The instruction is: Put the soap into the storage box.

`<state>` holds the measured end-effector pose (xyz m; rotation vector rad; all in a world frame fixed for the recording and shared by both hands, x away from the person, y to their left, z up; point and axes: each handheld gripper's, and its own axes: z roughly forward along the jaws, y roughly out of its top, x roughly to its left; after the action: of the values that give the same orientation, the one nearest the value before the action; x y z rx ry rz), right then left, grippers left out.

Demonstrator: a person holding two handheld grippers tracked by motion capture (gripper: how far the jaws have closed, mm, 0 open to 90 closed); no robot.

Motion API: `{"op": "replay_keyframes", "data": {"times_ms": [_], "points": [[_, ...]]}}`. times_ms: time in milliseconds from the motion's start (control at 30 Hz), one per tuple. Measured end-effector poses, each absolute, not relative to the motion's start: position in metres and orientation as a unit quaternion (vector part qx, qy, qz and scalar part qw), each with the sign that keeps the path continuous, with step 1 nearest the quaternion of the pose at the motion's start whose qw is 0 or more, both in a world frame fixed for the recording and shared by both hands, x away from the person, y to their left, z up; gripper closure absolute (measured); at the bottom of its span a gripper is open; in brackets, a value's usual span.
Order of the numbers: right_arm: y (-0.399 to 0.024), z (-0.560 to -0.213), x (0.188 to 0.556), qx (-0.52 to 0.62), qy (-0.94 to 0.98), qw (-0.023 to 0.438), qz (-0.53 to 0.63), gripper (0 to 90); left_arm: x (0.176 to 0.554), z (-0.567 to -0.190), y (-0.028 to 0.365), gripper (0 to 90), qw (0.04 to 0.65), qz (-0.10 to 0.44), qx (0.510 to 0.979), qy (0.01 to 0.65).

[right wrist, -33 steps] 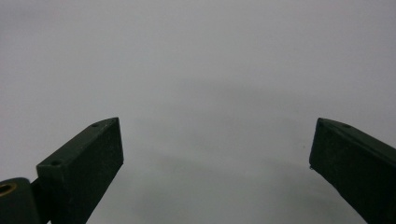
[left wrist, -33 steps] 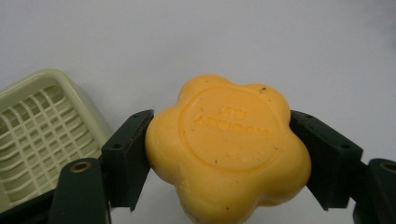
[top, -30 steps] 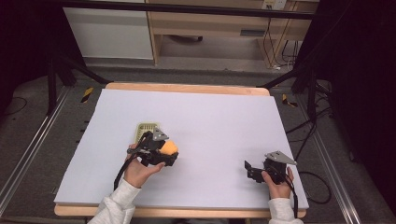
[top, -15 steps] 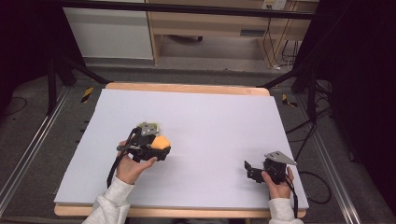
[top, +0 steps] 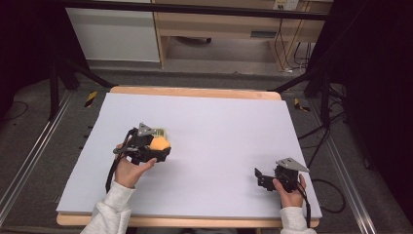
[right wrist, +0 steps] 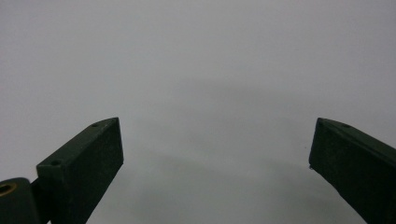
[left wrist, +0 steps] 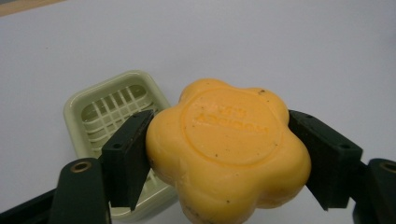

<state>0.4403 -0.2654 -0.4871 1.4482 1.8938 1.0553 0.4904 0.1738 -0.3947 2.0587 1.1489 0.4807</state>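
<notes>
Soap (left wrist: 229, 149) just beside dish (left wrist: 119, 116)

High view: fixed above the person's side, facing forward and down, whole table (top: 219, 122) in frame from far off. Left gripper view looks along its jaws, very close on the soap (left wrist: 229, 149) and soap dish (left wrist: 112, 109), both also in the high view. Right gripper view sits low and close over bare table.

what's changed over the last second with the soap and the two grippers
The left gripper, shut on the orange flower-shaped soap, has drifted slightly left and toward the person, staying beside the pale green soap dish. The right gripper stayed put near the table's front right, jaws open and empty.
</notes>
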Motion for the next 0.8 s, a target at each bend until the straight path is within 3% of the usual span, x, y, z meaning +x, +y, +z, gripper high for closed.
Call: {"op": "replay_keyframes", "data": {"times_ms": [800], "points": [[-0.265, -0.487, 0.441, 0.534, 0.703, 0.264, 0.389, 3.4, 0.518, -0.397, 0.191, 25.8, 0.352, 0.199, 0.784, 0.472]]}}
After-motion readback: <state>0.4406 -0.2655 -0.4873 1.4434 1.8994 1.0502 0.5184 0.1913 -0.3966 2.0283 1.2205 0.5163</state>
